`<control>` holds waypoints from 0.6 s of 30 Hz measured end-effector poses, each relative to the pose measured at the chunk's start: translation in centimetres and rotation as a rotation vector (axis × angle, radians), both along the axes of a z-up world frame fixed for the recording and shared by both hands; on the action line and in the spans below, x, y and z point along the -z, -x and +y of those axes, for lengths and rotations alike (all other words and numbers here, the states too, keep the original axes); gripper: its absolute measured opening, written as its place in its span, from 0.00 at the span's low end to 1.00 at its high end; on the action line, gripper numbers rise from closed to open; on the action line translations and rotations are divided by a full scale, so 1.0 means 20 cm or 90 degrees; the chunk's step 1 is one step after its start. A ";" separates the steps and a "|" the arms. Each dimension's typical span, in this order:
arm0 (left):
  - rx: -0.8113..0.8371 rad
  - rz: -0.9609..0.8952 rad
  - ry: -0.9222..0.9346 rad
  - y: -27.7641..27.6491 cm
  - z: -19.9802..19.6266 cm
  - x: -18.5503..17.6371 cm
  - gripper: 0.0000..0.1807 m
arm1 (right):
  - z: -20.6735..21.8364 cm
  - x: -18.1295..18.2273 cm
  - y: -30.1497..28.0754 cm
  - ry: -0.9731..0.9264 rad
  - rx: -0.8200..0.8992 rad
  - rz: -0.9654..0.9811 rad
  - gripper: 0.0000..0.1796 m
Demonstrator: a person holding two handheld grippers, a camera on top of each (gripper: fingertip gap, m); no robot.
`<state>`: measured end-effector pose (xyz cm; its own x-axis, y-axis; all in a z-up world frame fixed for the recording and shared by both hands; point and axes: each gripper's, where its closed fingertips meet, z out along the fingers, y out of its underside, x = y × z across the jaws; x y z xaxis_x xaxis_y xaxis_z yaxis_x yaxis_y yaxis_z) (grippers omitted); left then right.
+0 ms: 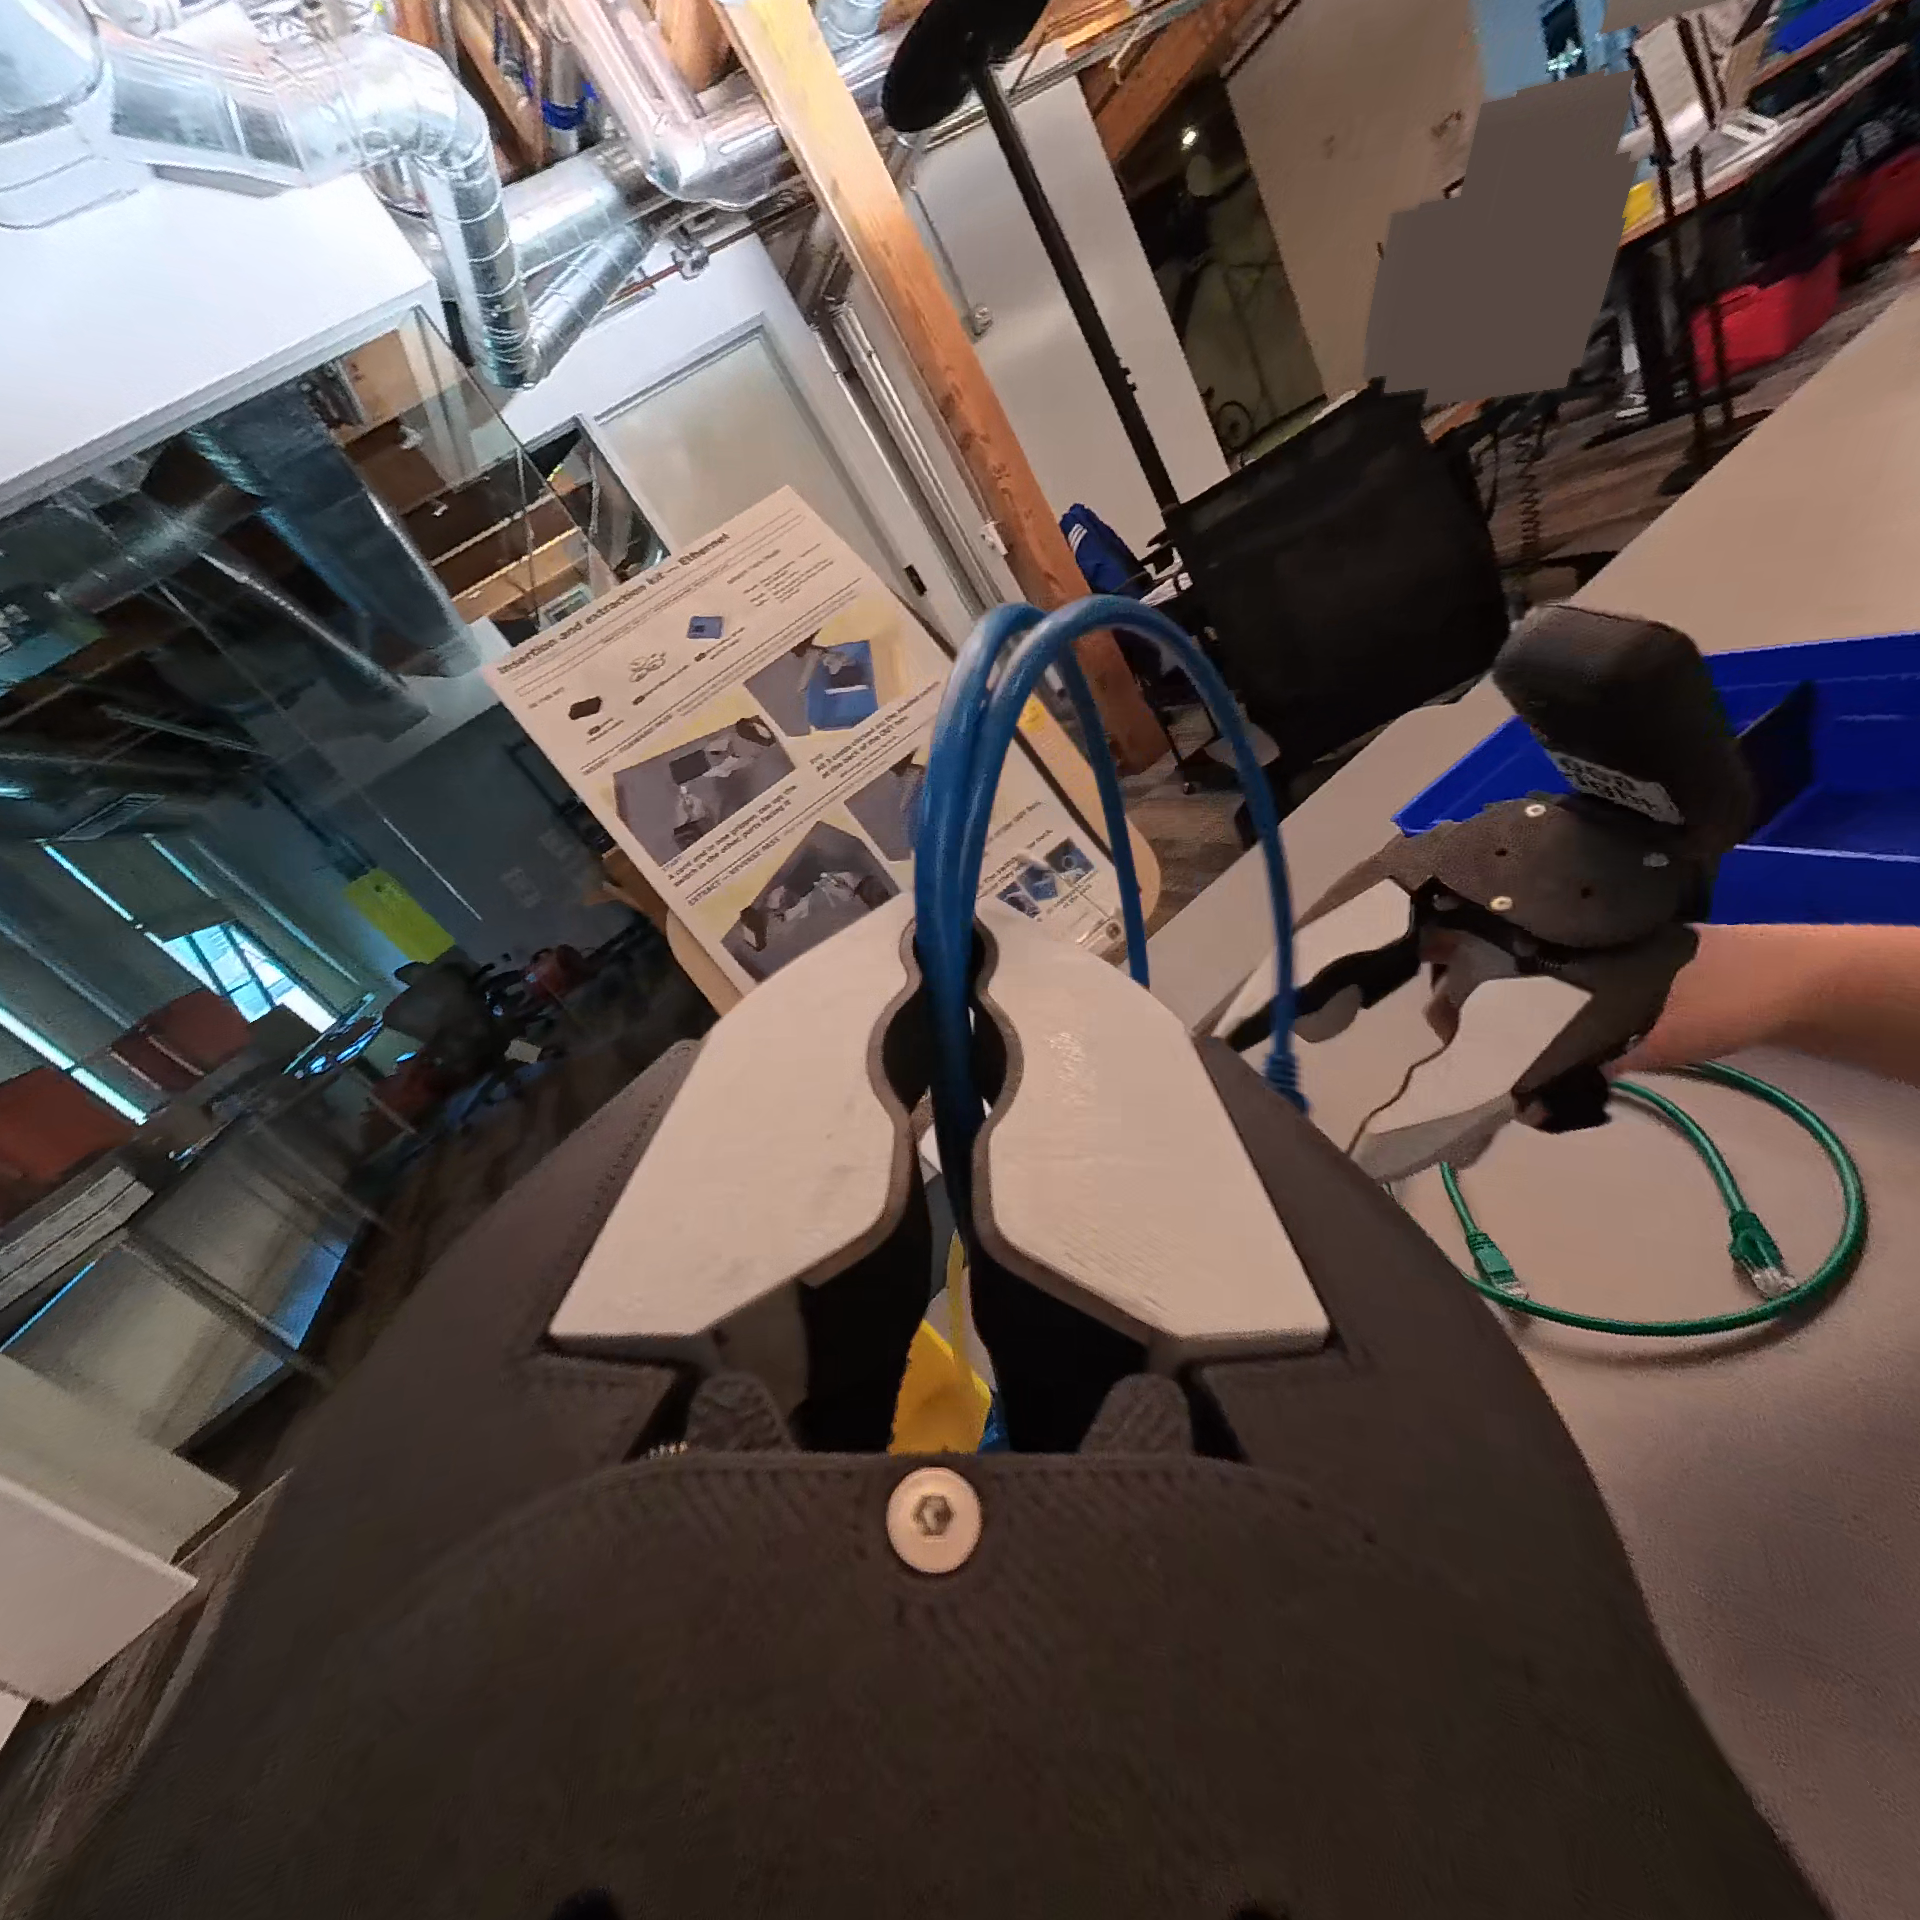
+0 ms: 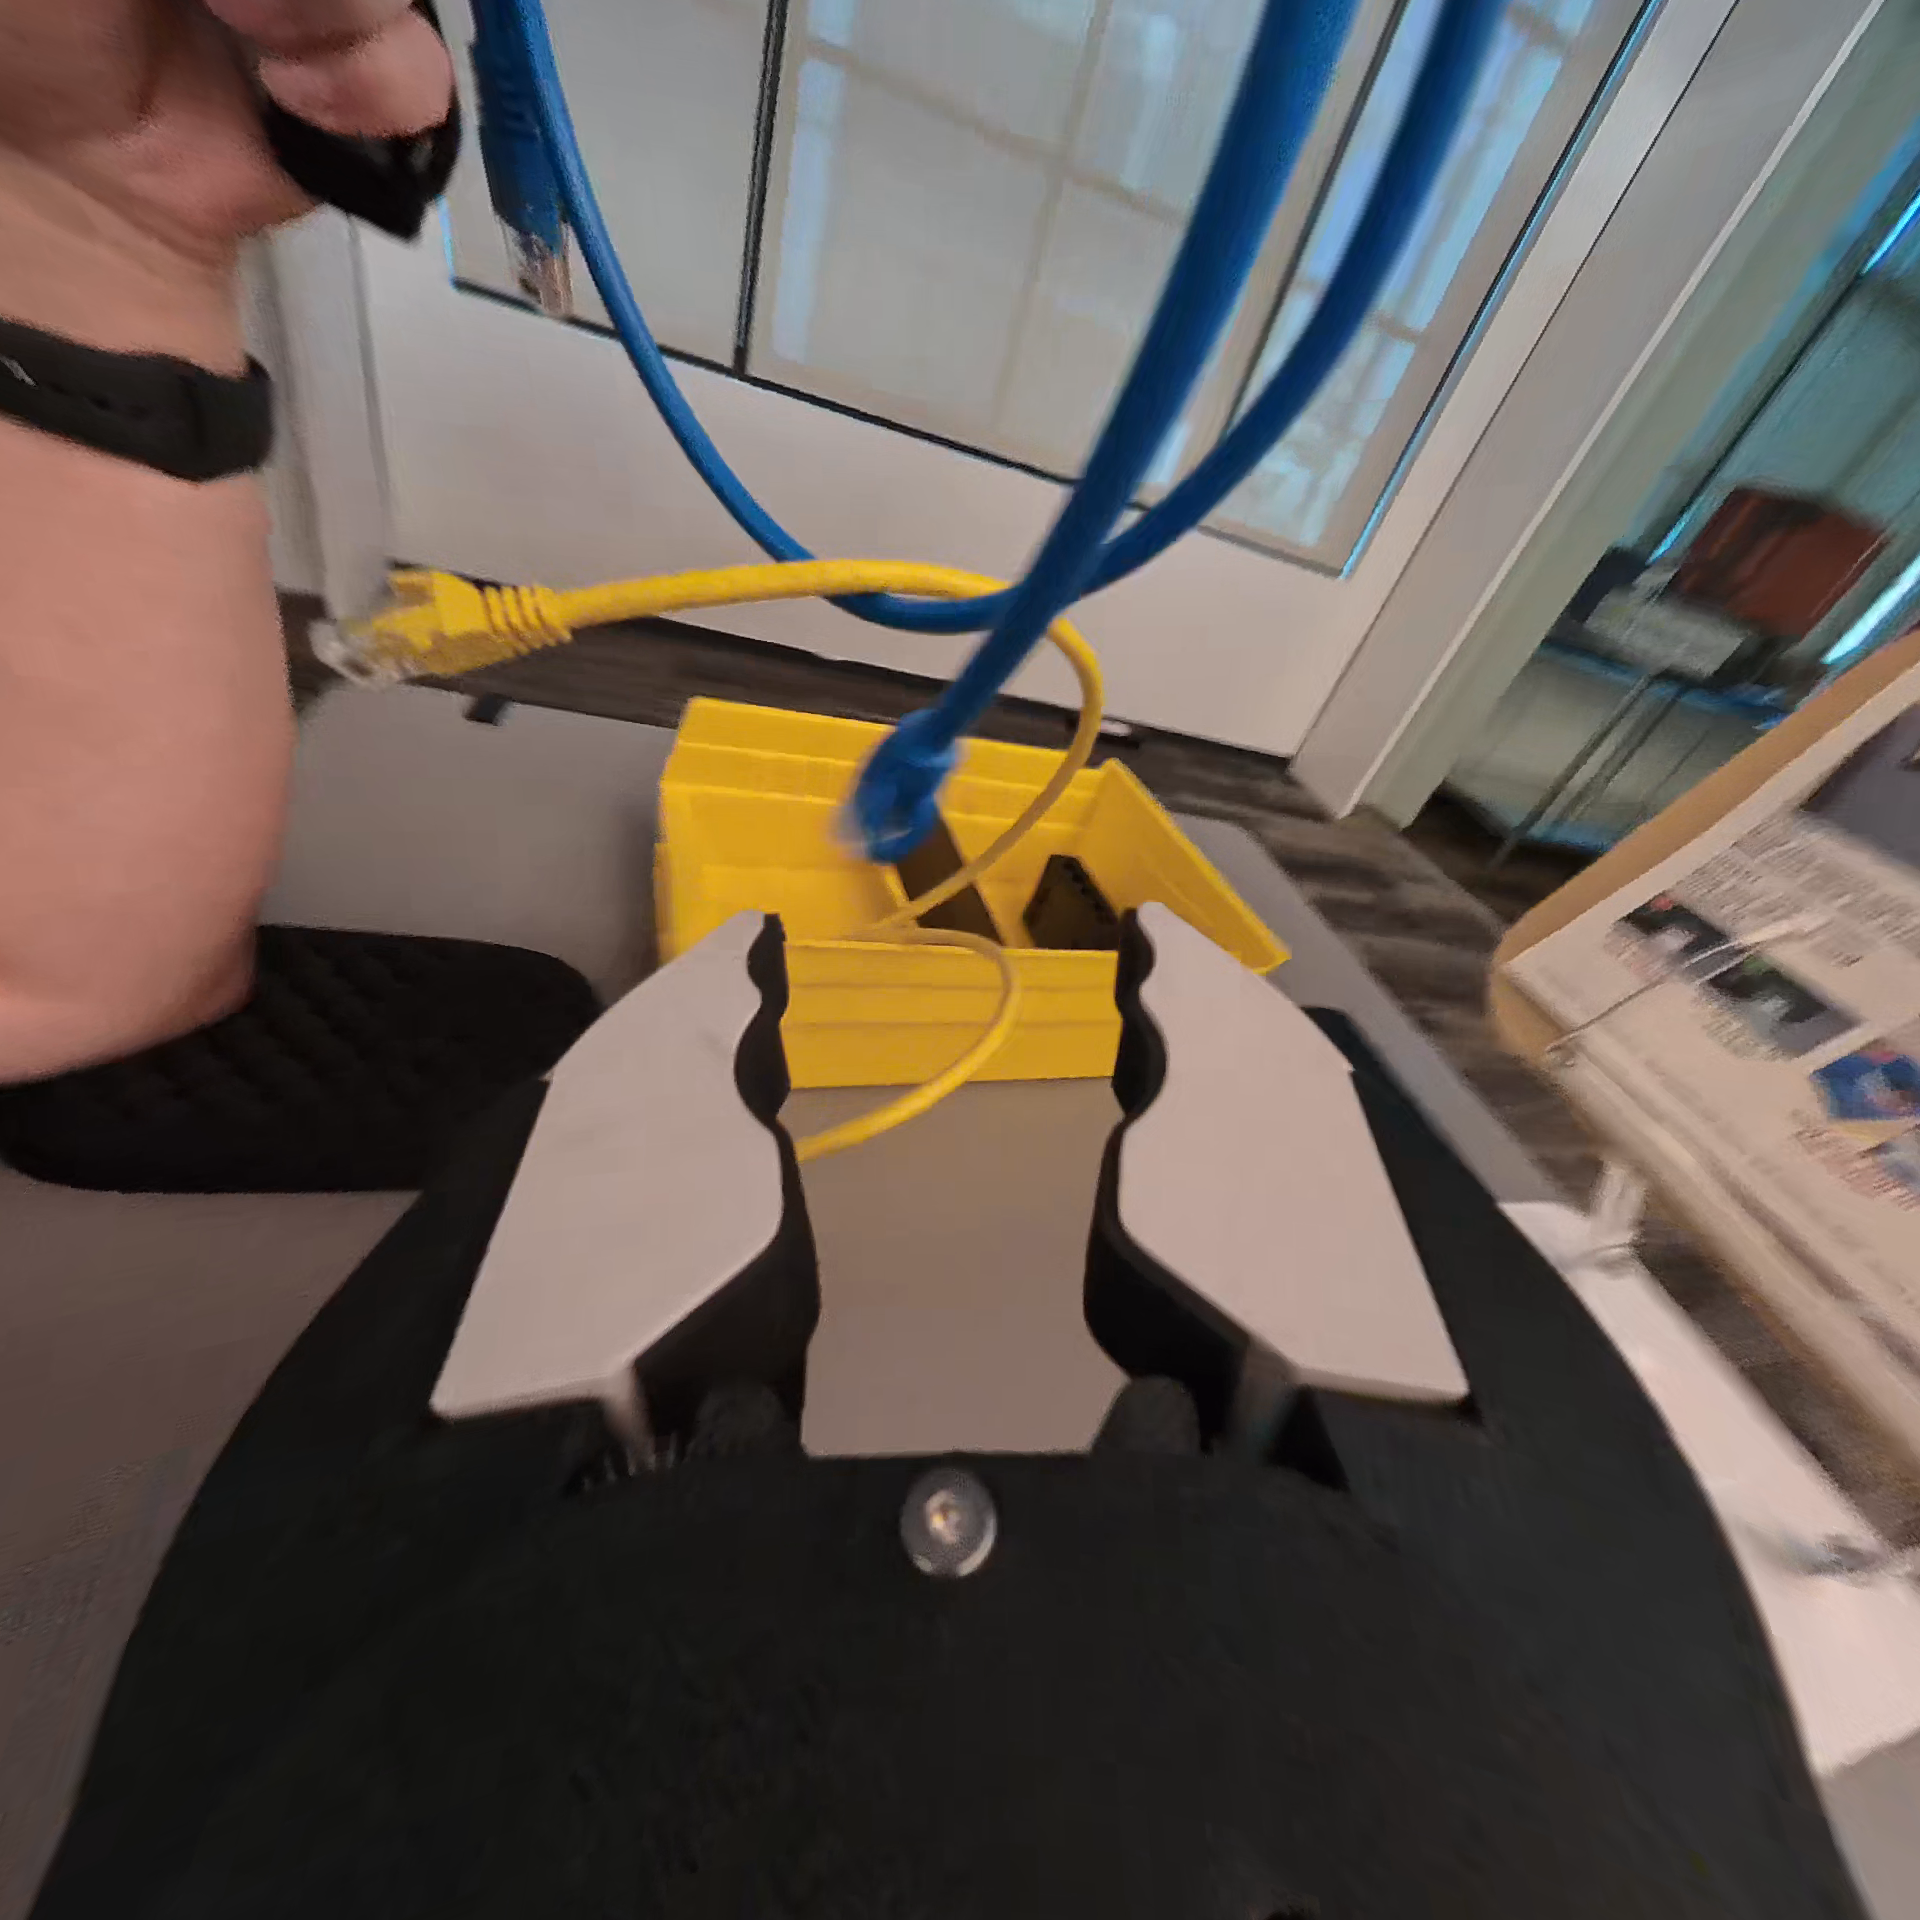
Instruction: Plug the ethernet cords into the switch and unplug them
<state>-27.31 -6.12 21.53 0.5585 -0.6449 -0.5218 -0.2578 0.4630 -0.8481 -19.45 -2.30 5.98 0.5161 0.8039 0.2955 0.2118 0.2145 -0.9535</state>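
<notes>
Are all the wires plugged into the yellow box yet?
Not yet. The closed left gripper holds the looped blue ethernet cord up, both plugs dangling free. The thin yellow cord reaches into the yellow plastic switch holder; whether it's plugged is hidden. The green cord lies on the grey table. The right gripper is open, empty.

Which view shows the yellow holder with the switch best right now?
The right wrist view: the yellow holder sits on the table just beyond the open right tongs, its dark slots visible, slightly blurred. The left wrist view shows only a yellow sliver low between the left tongs, which are shut on the blue cord.
</notes>
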 end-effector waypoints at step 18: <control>0.082 -0.089 0.033 0.18 0.01 -0.07 0.01 | 0.16 -0.28 0.50 -0.223 -0.211 0.055 0.13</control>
<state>-30.87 -6.00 22.90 0.5341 -0.7401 -0.4087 -0.0773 0.4387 -0.8953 -29.36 0.88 11.57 0.2837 0.7891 0.5448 0.0017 0.5678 -0.8232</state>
